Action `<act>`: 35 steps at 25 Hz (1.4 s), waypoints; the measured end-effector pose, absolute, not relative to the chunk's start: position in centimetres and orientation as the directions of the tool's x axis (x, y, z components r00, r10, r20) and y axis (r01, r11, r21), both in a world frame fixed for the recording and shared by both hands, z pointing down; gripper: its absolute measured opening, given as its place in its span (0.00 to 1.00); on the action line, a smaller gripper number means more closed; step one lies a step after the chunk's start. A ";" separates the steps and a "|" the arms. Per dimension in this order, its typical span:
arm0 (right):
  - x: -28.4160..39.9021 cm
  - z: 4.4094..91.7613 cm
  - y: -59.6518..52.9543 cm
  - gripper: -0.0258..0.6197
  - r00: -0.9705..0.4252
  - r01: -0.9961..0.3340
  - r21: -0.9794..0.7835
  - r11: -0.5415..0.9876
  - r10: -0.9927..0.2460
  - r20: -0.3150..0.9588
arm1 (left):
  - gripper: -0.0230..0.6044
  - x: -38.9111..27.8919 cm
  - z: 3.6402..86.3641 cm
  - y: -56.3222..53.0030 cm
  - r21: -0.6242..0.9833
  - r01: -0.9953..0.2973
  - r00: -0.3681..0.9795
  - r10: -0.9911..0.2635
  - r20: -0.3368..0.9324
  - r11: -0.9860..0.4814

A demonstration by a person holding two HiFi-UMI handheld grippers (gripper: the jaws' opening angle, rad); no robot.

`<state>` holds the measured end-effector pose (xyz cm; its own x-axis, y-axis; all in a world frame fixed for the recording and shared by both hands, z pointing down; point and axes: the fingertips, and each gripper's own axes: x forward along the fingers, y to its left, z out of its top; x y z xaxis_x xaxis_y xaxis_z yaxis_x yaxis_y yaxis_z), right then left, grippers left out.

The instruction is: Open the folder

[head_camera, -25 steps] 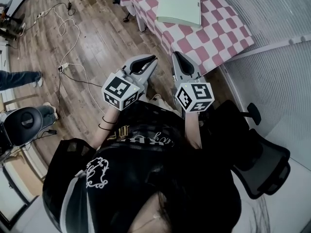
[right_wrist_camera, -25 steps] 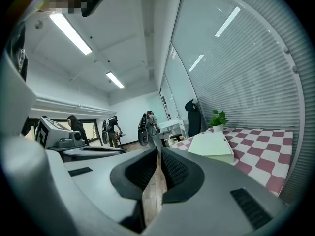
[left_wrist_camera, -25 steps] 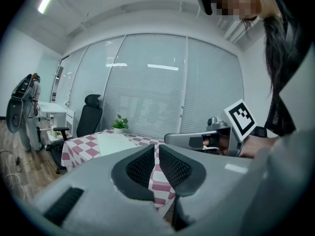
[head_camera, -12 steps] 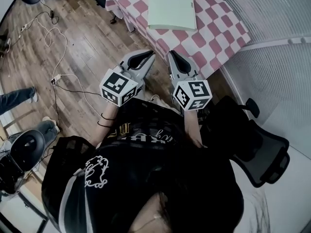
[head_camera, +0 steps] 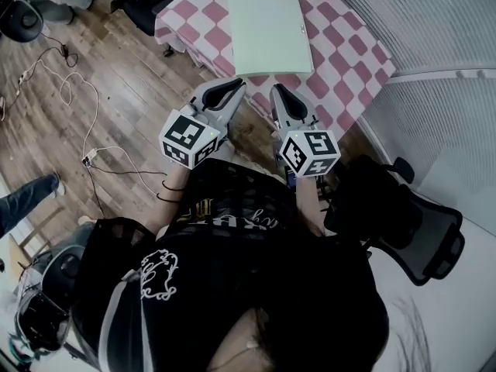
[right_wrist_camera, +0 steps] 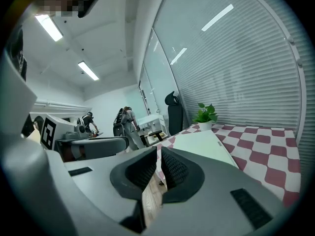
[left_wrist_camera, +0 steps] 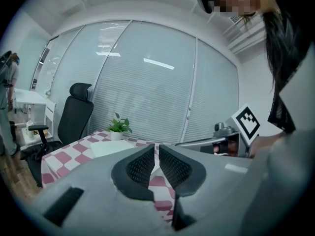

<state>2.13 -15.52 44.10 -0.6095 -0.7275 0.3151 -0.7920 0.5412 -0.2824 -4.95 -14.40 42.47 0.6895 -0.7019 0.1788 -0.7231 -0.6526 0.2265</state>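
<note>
Ahead, a pale green folder (head_camera: 267,31) lay closed and flat on a table (head_camera: 349,53) with a pink-and-white checked cloth. Near its front edge, apart from the folder, the left gripper (head_camera: 230,88) and right gripper (head_camera: 280,94) hung side by side, each with jaws pressed together, empty.

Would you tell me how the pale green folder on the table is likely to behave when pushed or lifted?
The folder looks thin and flat, so probably light, with a cover that may flex. It lies flush on the checked cloth, so it will likely slide rather than tip.
</note>
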 end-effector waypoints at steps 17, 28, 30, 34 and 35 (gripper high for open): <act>3.1 45.7 -21.0 0.09 -0.404 -0.911 -0.248 0.328 -0.827 0.392 | 0.08 -6.7 44.8 -21.4 0.286 -0.576 0.817 -0.535 0.214 -0.766; 10.2 46.1 -23.7 0.09 -0.284 -0.948 -0.251 0.193 -0.871 0.400 | 0.08 -3.6 45.0 -22.8 0.292 -0.520 0.852 -0.466 0.237 -0.803; 11.5 46.3 -24.4 0.09 -0.281 -0.947 -0.264 0.183 -0.871 0.402 | 0.08 -2.8 45.1 -23.1 0.280 -0.510 0.857 -0.453 0.245 -0.813; 13.8 47.6 -25.3 0.09 -0.285 -0.945 -0.277 0.175 -0.857 0.430 | 0.08 -1.0 46.0 -23.7 0.240 -0.503 0.853 -0.432 0.292 -0.830; 14.5 48.1 -25.5 0.09 -0.284 -0.947 -0.269 0.176 -0.851 0.442 | 0.08 -0.4 46.3 -23.8 0.232 -0.502 0.851 -0.427 0.305 -0.833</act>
<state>14.47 -25.53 48.13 -0.2838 -0.8510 0.4418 -0.9468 0.1758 -0.2695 -0.43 -23.84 46.32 0.8511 -0.4273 0.3050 -0.5017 -0.8333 0.2323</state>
